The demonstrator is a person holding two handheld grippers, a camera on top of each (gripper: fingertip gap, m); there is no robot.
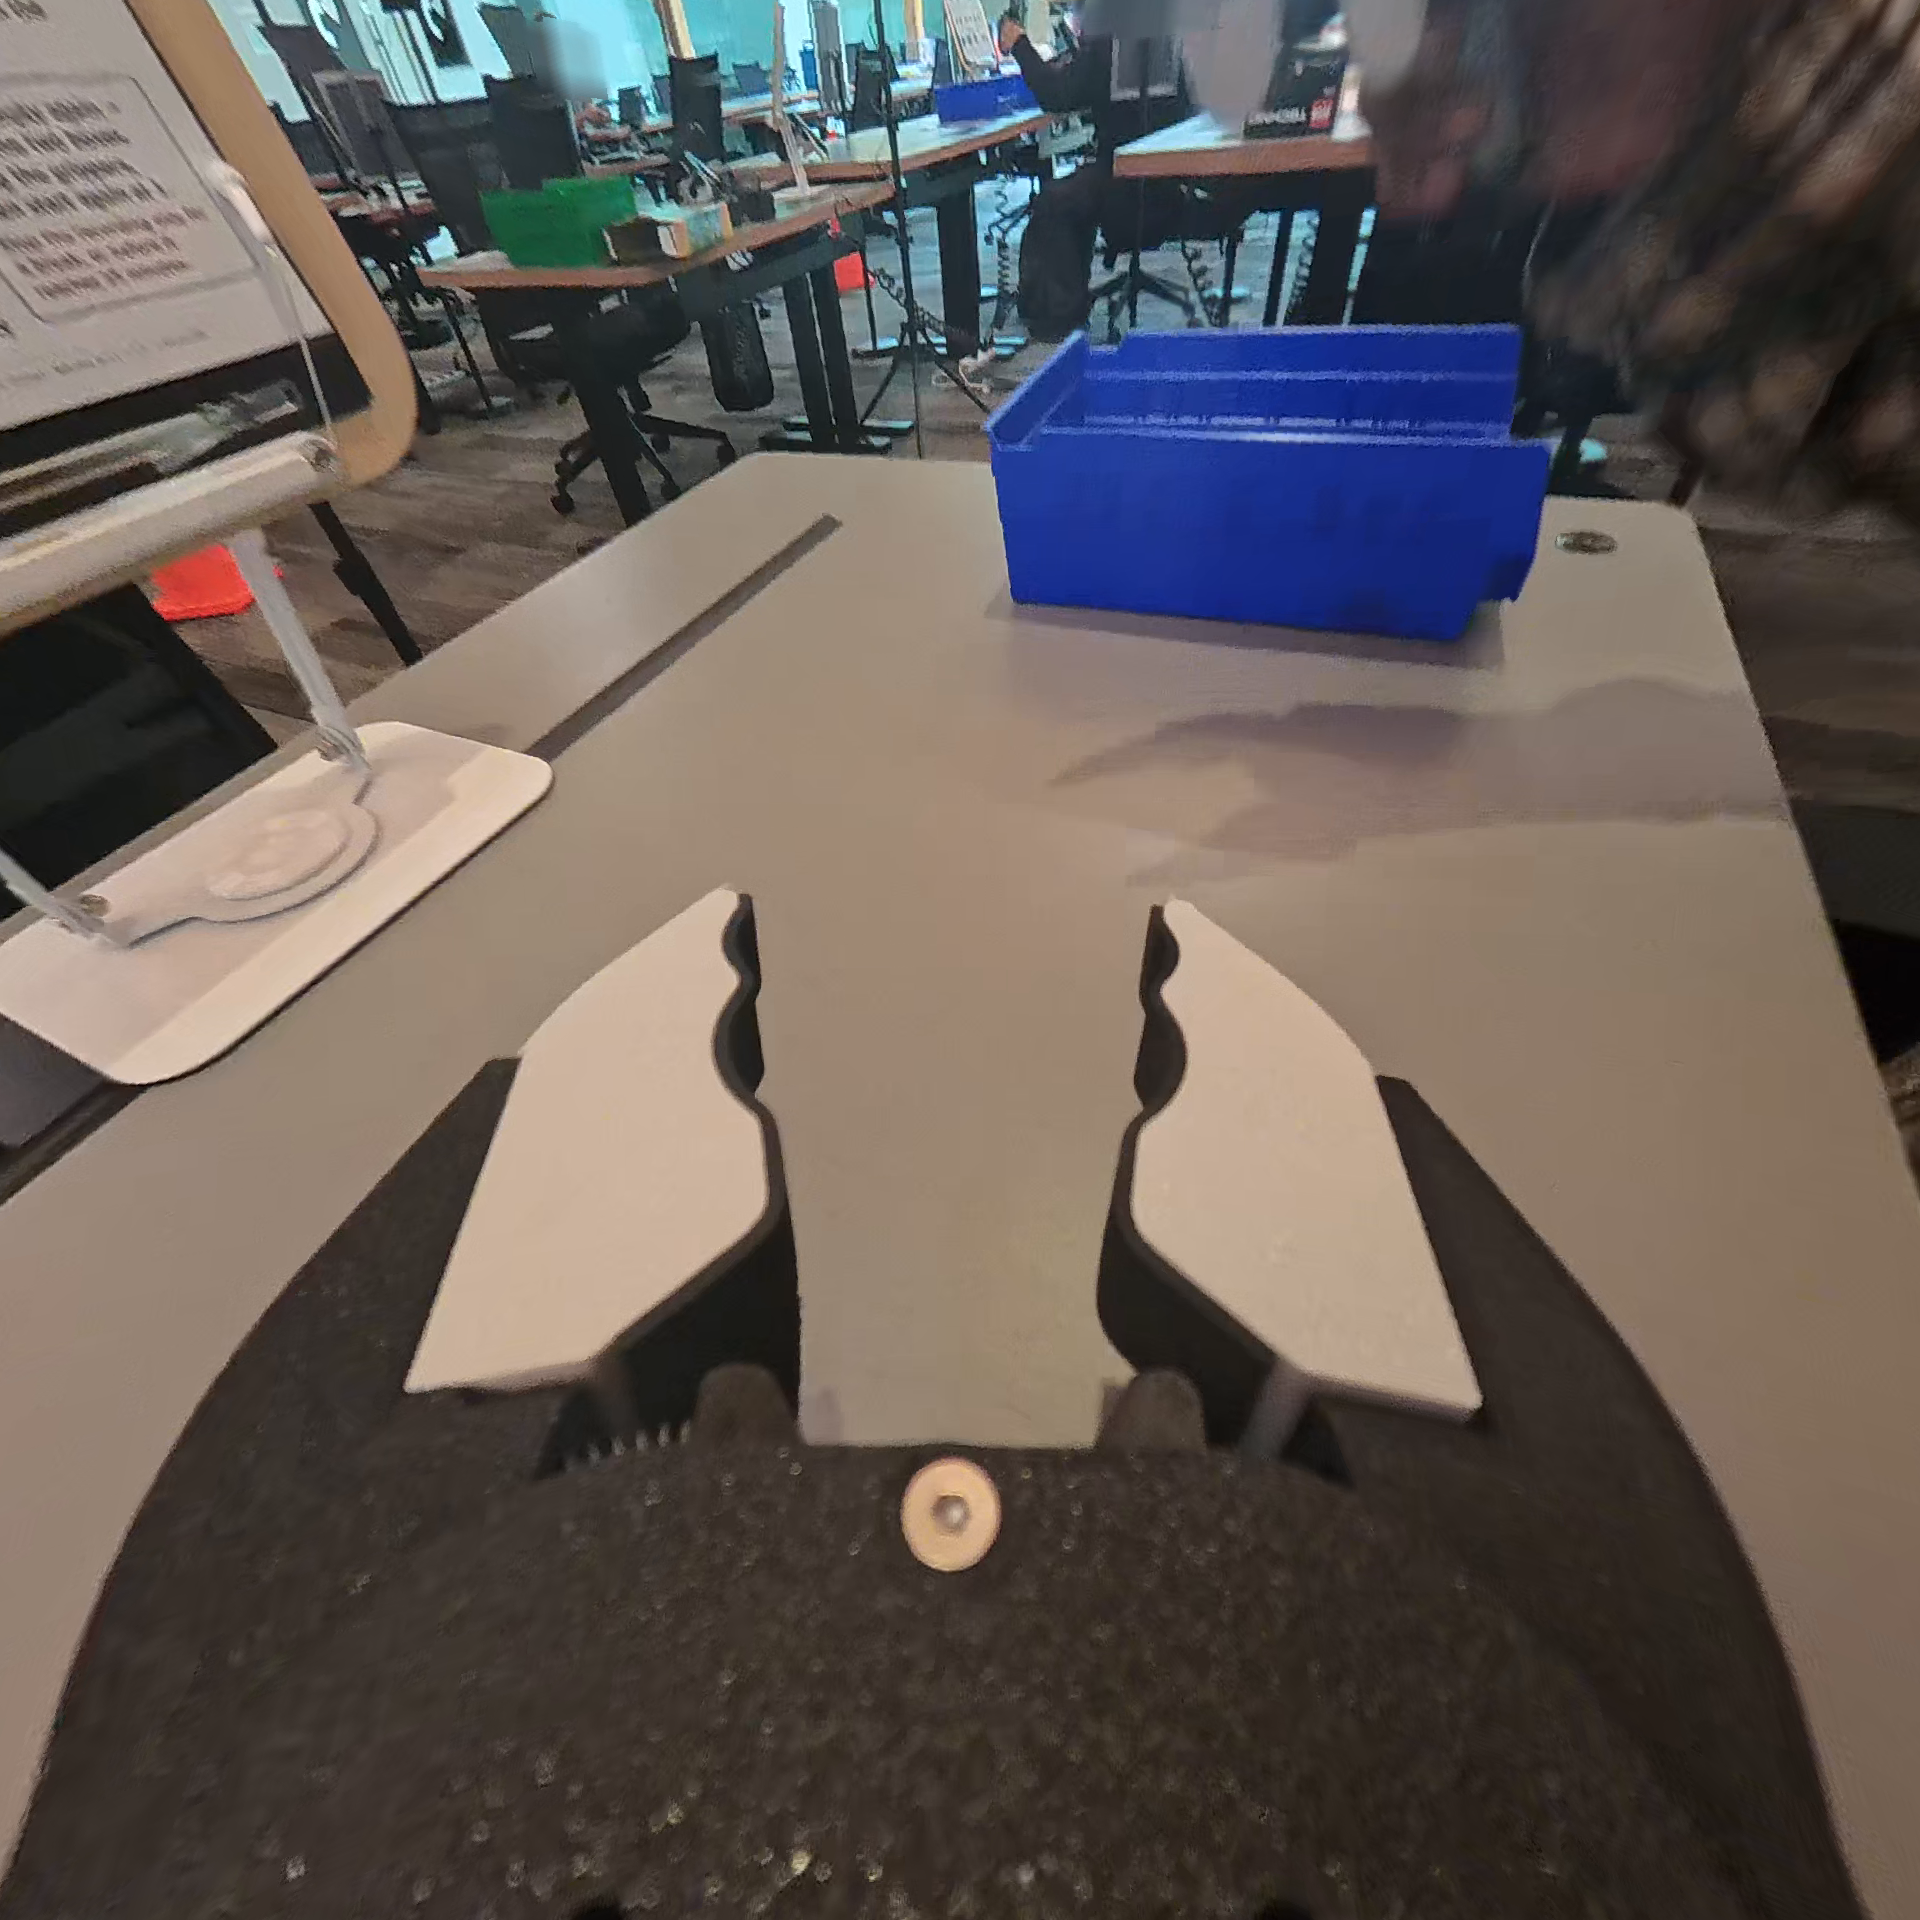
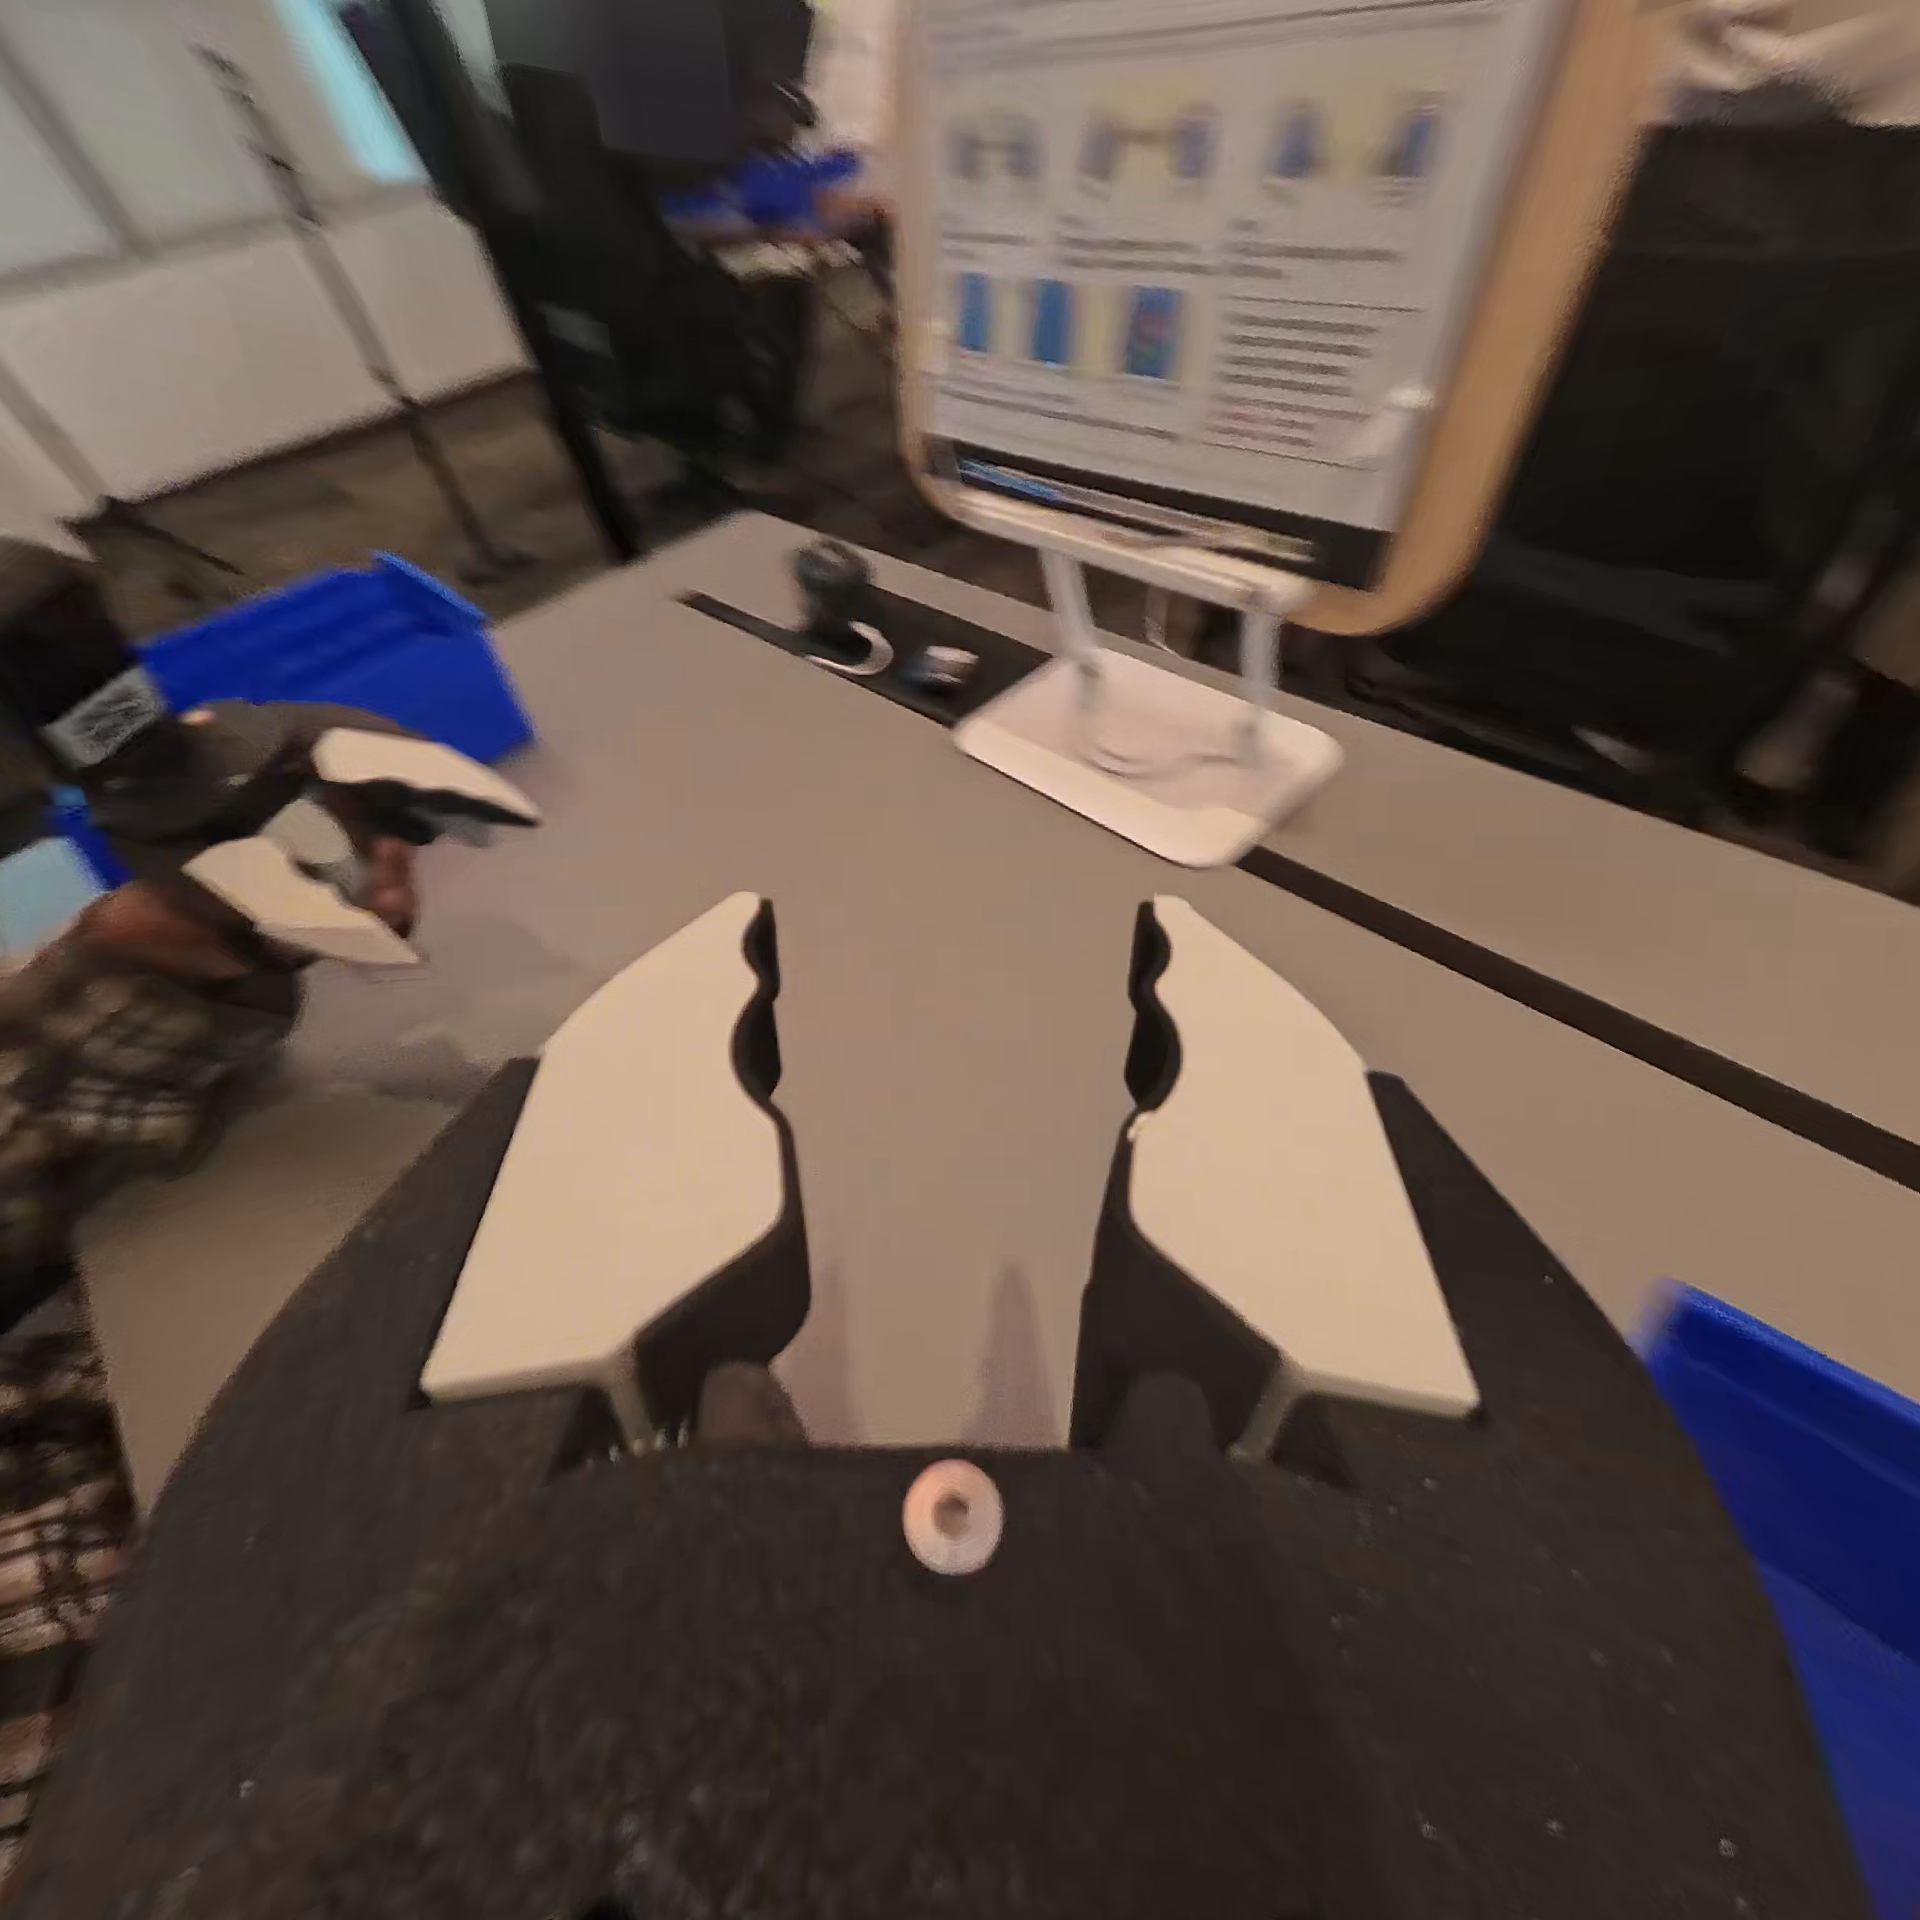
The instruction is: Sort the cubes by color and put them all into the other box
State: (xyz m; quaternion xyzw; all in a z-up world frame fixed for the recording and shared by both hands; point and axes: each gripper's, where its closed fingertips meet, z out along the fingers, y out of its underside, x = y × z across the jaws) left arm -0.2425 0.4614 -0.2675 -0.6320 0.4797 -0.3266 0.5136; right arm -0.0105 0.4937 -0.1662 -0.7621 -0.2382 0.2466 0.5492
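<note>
A blue box [image 1: 1262, 499] stands on the grey table at the far right in the left wrist view; its inside is hidden and no cubes show. My left gripper [image 1: 951, 914] is open and empty, low over bare table well short of the box. My right gripper [image 2: 951, 914] is open and empty over the table. The right wrist view is blurred and shows the left gripper [image 2: 436, 883] open at the left, with the blue box [image 2: 343, 665] behind it. The corner of a second blue box [image 2: 1808, 1538] shows at the lower right edge.
A tablet on a white stand [image 1: 260, 894] stands at the table's left; it also shows in the right wrist view [image 2: 1153, 769]. A dark slot [image 1: 686, 634] runs along the table with small items [image 2: 842, 623] in it. A patterned sleeve [image 1: 1745, 260] is blurred at the upper right.
</note>
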